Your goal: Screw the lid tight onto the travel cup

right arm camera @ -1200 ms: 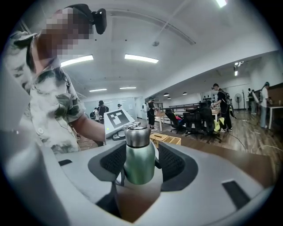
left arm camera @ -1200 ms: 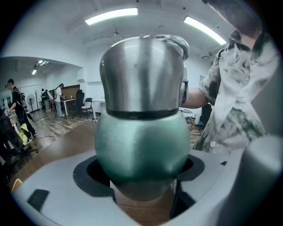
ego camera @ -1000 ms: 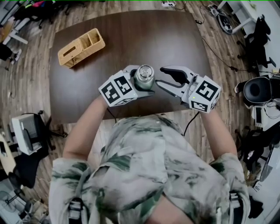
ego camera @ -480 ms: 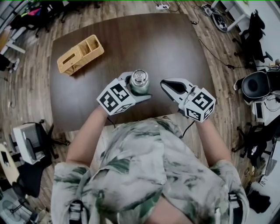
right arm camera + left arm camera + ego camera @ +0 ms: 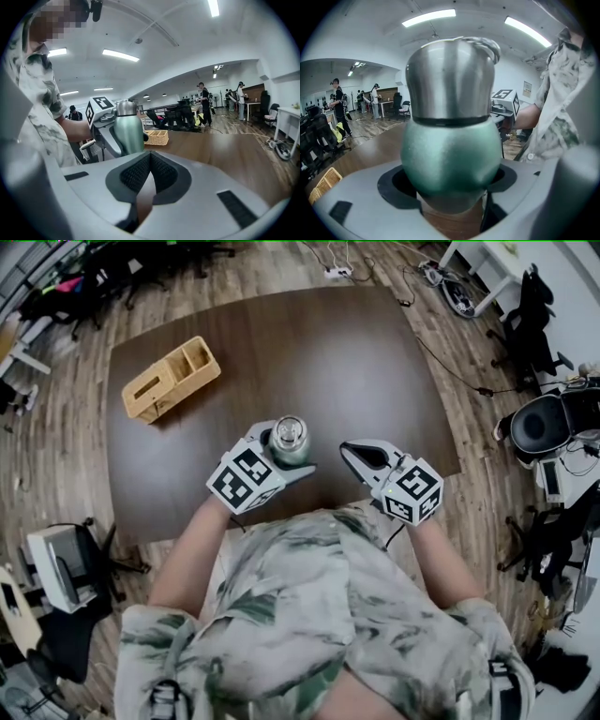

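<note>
The travel cup [image 5: 289, 440] has a green body [image 5: 452, 154] and a steel lid [image 5: 452, 79] sitting on top of it. My left gripper [image 5: 284, 456] is shut on the green body and holds the cup upright over the dark table [image 5: 319, 343], near its front edge. My right gripper [image 5: 351, 452] is to the right of the cup and apart from it. Its jaws are shut with nothing between the pads [image 5: 161, 171]. From the right gripper view the cup [image 5: 129, 133] stands off to the left in the other gripper's fingers [image 5: 108, 138].
A wooden box [image 5: 172, 378] with compartments lies at the table's far left. Office chairs [image 5: 548, 427] and cables stand on the floor to the right. People stand at desks far off in the room.
My right gripper has closed from open and pulled back from the lid toward the table's front edge. The left gripper has kept its hold on the cup and shifted slightly left.
</note>
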Available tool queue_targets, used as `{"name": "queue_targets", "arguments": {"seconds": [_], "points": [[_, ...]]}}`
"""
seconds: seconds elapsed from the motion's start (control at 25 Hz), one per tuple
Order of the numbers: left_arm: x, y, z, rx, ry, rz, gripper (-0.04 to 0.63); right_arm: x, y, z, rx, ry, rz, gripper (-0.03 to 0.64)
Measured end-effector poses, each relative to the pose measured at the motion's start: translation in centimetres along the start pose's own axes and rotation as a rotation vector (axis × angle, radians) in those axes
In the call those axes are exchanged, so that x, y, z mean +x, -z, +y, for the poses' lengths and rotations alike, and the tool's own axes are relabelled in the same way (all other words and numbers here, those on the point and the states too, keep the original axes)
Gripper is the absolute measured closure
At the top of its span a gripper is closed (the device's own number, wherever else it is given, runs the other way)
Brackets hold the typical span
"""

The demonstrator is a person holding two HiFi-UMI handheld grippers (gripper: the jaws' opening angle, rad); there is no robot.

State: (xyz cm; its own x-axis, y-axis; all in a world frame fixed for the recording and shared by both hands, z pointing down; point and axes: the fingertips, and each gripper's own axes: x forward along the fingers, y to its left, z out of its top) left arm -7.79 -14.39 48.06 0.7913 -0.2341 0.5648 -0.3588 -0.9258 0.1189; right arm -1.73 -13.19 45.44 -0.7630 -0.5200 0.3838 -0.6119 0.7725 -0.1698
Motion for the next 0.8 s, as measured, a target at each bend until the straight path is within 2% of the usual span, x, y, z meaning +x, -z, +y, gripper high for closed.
{"name": "queue_targets", "arguments": {"seconds": [0.24,0.8], "points": [[-0.7,0.3,-0.8,-0.013,-0.008,-0.004,0.206,-0.5,0.2,0.1,0.033,0.015,-0.008,0.595],[-2.0,0.7,-1.4,-0.012,-0.025,-0.015,0.206,0.0,0.3,2.3,0.018,0.004,0.005,0.595]]}}
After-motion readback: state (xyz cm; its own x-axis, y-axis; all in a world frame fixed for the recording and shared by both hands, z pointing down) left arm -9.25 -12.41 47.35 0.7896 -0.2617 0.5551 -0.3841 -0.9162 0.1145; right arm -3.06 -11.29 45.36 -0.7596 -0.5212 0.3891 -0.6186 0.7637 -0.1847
